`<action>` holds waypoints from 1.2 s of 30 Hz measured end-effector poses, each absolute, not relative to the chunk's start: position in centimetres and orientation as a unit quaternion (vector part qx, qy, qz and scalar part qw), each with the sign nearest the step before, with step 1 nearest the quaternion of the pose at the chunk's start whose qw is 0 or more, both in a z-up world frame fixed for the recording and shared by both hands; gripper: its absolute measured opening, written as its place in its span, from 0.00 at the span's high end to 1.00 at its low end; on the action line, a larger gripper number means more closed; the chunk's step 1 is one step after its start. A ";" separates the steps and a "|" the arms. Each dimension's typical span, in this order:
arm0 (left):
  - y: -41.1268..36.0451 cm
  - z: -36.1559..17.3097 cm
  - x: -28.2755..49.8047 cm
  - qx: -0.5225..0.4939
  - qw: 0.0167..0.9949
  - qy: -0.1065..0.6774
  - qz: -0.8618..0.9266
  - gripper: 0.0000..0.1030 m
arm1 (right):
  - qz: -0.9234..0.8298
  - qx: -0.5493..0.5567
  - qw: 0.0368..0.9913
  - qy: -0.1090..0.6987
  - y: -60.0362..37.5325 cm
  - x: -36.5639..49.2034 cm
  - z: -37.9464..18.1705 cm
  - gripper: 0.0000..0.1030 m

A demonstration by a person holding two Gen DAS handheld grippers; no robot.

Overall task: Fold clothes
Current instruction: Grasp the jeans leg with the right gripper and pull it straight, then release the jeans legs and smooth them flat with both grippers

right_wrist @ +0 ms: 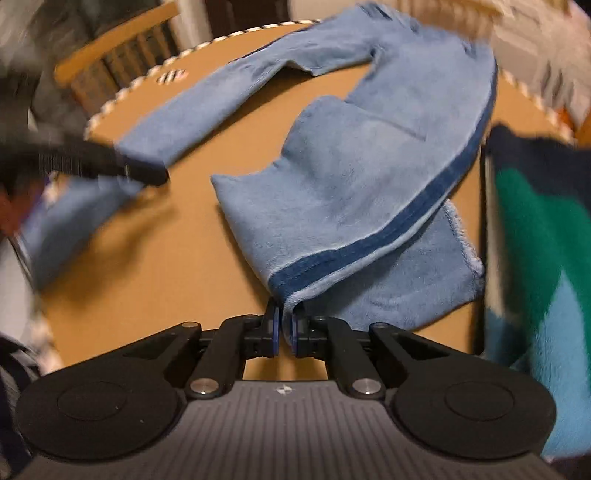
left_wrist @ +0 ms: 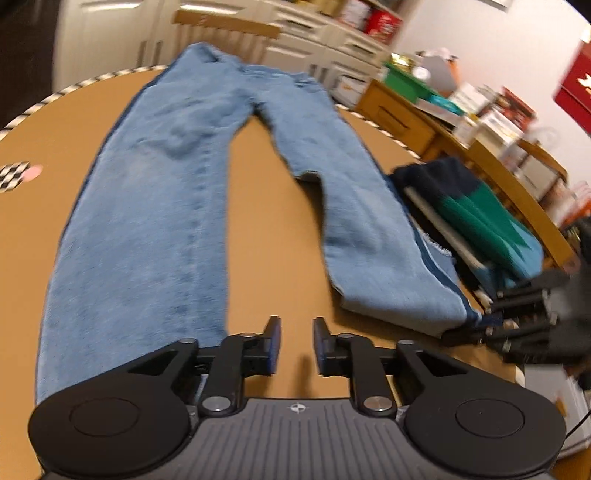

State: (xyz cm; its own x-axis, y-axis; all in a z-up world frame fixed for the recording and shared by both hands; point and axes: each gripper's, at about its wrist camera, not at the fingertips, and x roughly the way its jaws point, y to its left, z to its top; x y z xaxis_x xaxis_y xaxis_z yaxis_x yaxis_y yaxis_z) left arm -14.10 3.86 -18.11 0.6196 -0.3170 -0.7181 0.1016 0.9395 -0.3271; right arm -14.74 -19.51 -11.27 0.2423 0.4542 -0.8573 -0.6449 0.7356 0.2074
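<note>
Light blue jeans point(left_wrist: 155, 184) lie spread on a round brown table point(left_wrist: 269, 221), waist at the far side and legs pointing towards me. The right leg point(right_wrist: 369, 166) is folded back on itself, showing a dark blue side stripe. My right gripper point(right_wrist: 284, 325) is shut on the near corner of that fold. It also shows as a blurred black shape, the right gripper point(left_wrist: 491, 321), at the fold's edge. My left gripper point(left_wrist: 296, 343) hovers over bare table between the legs, jaws apart with nothing between them. In the right wrist view the left gripper point(right_wrist: 155, 177) is blurred beside the other leg's hem.
A folded navy, green and light blue knit point(left_wrist: 480, 221) lies at the table's right side, also seen as the knit point(right_wrist: 535, 221). A wooden chair point(left_wrist: 225, 22) stands behind the table. A cluttered wooden shelf point(left_wrist: 461, 122) is at the right. The table rim point(left_wrist: 92, 79) is striped.
</note>
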 end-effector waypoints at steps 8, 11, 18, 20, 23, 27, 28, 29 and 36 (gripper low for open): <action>3.6 -16.3 -14.0 -0.168 0.895 0.352 -0.216 0.41 | 0.377 0.192 0.752 0.504 -23.4 -11.4 -2.3 0.94; 4.1 -17.0 -13.0 -0.252 0.862 0.359 -0.253 0.30 | 0.358 0.244 0.743 0.510 -24.1 -9.7 -2.1 0.94; 1.3 -20.9 -12.2 -0.361 0.797 0.404 -0.267 0.53 | 0.254 0.281 0.727 0.573 -26.7 -9.8 -8.1 0.94; 0.4 -21.6 -12.3 -0.352 0.790 0.420 -0.274 0.82 | 0.233 0.277 0.729 0.581 -27.5 -10.7 -9.5 0.93; -0.7 -21.7 -12.8 -0.318 0.786 0.451 -0.278 0.86 | 0.218 0.260 0.739 0.582 -27.9 -12.3 -10.4 0.90; -2.0 -21.9 -13.5 -0.252 0.781 0.503 -0.271 0.86 | 0.213 0.175 0.760 0.588 -26.6 -14.9 -10.9 0.78; -2.1 -22.2 -13.8 -0.243 0.778 0.515 -0.265 0.86 | 0.212 0.150 0.765 0.590 -26.2 -15.5 -11.1 0.73; -2.2 -22.4 -14.2 -0.240 0.776 0.522 -0.261 0.86 | 0.211 0.130 0.765 0.595 -25.8 -16.1 -11.3 0.66; -2.4 -21.5 -16.8 -0.236 0.763 0.548 -0.247 0.84 | 0.223 0.062 0.765 0.601 -24.1 -20.9 -11.5 0.65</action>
